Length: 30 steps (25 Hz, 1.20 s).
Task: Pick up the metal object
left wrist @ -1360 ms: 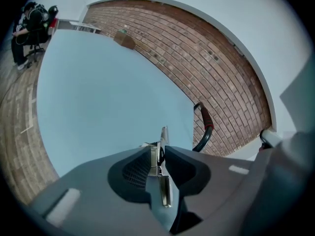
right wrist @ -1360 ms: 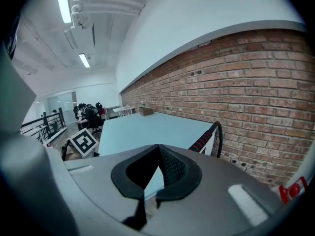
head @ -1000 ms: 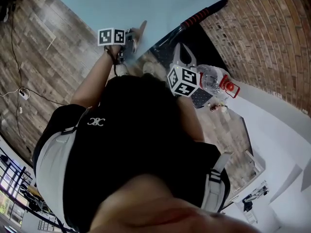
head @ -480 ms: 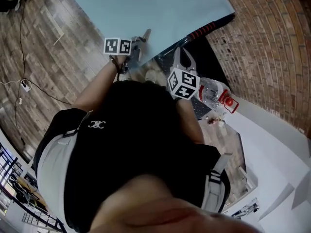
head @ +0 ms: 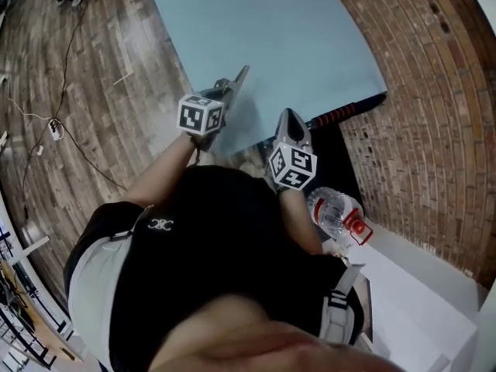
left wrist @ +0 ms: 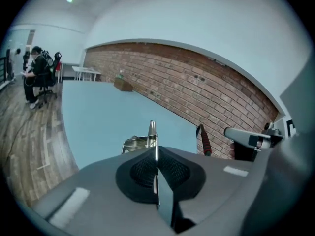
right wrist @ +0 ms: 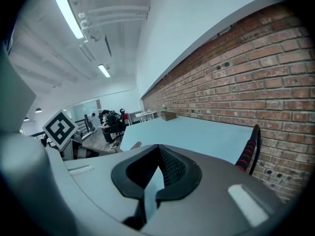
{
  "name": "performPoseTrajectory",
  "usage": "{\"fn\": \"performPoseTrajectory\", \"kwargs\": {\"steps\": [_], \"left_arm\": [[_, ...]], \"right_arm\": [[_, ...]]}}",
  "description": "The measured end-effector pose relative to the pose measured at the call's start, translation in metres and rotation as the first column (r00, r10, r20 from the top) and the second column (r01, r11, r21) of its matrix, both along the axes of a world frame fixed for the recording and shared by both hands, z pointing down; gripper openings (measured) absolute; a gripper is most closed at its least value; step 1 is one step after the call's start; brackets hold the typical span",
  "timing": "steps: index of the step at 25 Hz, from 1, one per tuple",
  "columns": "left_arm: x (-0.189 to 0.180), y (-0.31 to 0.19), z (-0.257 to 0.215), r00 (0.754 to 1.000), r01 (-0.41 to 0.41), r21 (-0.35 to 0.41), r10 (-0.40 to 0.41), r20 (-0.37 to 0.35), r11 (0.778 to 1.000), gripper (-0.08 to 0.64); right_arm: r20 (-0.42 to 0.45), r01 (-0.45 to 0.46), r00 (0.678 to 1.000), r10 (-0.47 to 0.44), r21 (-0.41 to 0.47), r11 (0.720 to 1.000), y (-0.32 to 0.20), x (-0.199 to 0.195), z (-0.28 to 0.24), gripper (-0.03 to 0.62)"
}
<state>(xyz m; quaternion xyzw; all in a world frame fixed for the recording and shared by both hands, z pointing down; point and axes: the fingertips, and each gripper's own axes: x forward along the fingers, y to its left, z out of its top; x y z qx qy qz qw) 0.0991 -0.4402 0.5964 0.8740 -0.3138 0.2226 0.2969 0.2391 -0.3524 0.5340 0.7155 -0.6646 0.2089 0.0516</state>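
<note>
The metal object [head: 239, 77] is a thin shiny piece, and it sticks out past my left gripper [head: 227, 91], which is shut on it above the near edge of the light-blue surface [head: 271, 37]. In the left gripper view the metal object [left wrist: 138, 143] stands edge-on, pinched between the left gripper [left wrist: 154, 149] pads. My right gripper [head: 287, 118] is held just to the right, shut with nothing in it. The right gripper [right wrist: 158, 149] points over the blue surface toward the brick wall.
A clear plastic bottle [head: 335, 214] with a red cap is by the person's right side. A black bar with a red grip [head: 341, 113] leans at the brick wall [head: 418, 91]. Cables lie on the wooden floor [head: 70, 107]. A cardboard box [left wrist: 123, 85] sits far off.
Both grippers have shifted relative to the blue surface. The right gripper's jaws, spread a second ago, have come together. The left gripper's jaws are now shut on the metal object.
</note>
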Motion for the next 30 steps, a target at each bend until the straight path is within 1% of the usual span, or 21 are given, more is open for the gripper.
{"fn": "performPoseTrajectory", "kwargs": {"steps": [3,5,8,10,14,17,20,26,30], "left_arm": [[-0.005,-0.012,-0.030,0.999,0.031,0.097,-0.032,0.005,0.995,0.002],[-0.007,-0.017,-0.044,0.998,0.053,0.149,-0.055,0.012,0.987,0.002],[-0.009,-0.020,-0.057,0.996,0.074,0.214,-0.084,0.036,0.974,0.002],[-0.012,-0.021,-0.061,0.995,0.078,0.239,-0.092,0.047,0.968,0.002],[-0.018,-0.021,-0.068,0.995,0.079,0.252,-0.092,0.042,0.965,0.002],[-0.016,-0.021,-0.071,0.995,0.089,0.242,-0.098,0.028,0.966,0.002],[-0.014,-0.019,-0.068,0.994,0.089,0.237,-0.100,0.035,0.968,0.002],[-0.011,-0.017,-0.070,0.996,0.087,0.214,-0.092,0.014,0.973,0.002],[-0.007,-0.016,-0.071,0.996,0.080,0.212,-0.085,0.014,0.974,0.002]], "right_arm": [[0.031,0.008,0.999,-0.010,0.053,0.999,-0.015,-0.001,-0.011,0.013],[0.044,-0.007,0.999,0.004,0.080,0.997,-0.020,0.004,-0.018,0.012],[0.035,-0.025,0.999,0.023,0.080,0.996,-0.022,0.010,-0.023,0.012],[0.034,-0.019,0.999,0.017,0.074,0.997,-0.023,0.008,-0.023,0.011],[0.042,0.010,0.999,-0.014,0.081,0.997,-0.027,-0.005,-0.025,0.011],[0.041,0.029,0.999,-0.032,0.082,0.996,-0.029,-0.008,-0.026,0.011],[0.033,0.040,0.999,-0.042,0.077,0.996,-0.026,-0.009,-0.025,0.011],[0.022,0.027,0.999,-0.029,0.083,0.996,-0.022,-0.006,-0.028,0.011],[0.003,0.025,1.000,-0.025,0.084,0.996,-0.020,-0.004,-0.030,0.011]]}}
